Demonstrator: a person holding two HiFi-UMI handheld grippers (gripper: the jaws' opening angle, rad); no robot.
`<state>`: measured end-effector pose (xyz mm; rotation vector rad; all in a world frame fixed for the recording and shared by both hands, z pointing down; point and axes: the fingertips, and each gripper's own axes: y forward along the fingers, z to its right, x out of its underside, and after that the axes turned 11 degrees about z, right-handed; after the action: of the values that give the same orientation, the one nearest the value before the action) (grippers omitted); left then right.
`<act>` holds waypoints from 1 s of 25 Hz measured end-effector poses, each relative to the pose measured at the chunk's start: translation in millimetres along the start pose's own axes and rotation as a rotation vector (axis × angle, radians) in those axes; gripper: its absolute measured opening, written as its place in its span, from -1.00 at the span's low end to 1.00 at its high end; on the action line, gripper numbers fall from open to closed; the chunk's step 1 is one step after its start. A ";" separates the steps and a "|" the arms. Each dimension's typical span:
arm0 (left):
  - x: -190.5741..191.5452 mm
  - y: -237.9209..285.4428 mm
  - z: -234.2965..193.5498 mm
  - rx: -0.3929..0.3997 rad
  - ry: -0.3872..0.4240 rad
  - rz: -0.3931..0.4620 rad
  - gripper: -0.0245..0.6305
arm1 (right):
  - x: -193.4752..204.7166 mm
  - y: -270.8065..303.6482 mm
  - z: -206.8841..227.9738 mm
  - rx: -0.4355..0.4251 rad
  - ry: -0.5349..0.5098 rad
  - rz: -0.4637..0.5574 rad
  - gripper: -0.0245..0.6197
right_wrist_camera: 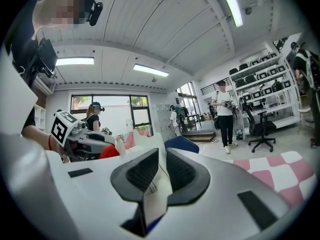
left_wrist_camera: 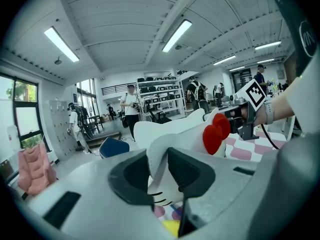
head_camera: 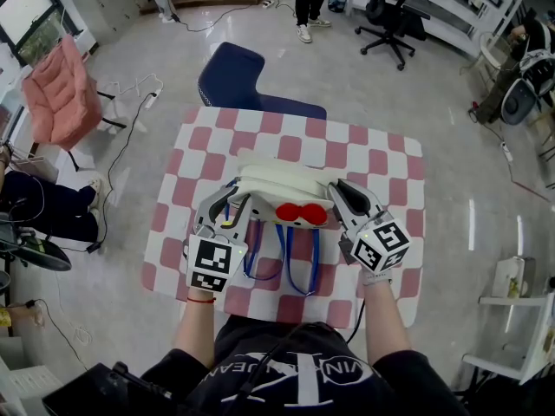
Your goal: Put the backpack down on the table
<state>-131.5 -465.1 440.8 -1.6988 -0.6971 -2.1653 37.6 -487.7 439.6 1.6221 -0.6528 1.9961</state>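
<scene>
Jaws of the left gripper and right gripper each pinch an edge of the white backpack, which hangs between them over the desk. It is not clear that the backpack rests on the desk yet, so setting it down and releasing it appear to remain.

backpack over middle of table, contact with tabletop not readable | left gripper at its left end, right gripper at its right end, a backpack edge between each pair of jaws | straps trail toward person | chair behind table's far edge | office chair further back, right
</scene>
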 end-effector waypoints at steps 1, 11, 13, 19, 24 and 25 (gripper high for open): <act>0.3 -0.5 0.3 -0.001 0.001 0.001 -0.69 | 0.4 -0.3 -0.1 0.001 0.000 0.000 -0.84; -6.6 -5.3 0.3 -0.004 0.012 0.023 -0.69 | -1.9 -2.9 -0.7 0.002 0.001 0.003 -0.84; -7.6 -7.0 0.1 -0.004 0.019 0.027 -0.69 | -2.4 -3.8 -1.4 0.002 -0.002 0.004 -0.84; -13.7 -13.1 -0.3 -0.005 0.033 0.036 -0.69 | -8.4 -8.0 -4.2 0.015 -0.017 0.019 -0.84; -16.4 -14.8 -1.4 -0.013 0.029 0.043 -0.69 | -13.4 -9.9 -5.1 0.025 -0.046 0.032 -0.84; -16.1 -15.0 -0.7 -0.013 0.030 0.041 -0.69 | -14.9 -10.6 -4.9 0.027 -0.050 0.038 -0.84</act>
<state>-135.7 -453.9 422.4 -1.6683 -0.6365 -2.1674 43.3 -477.4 424.8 1.6922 -0.6827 2.0056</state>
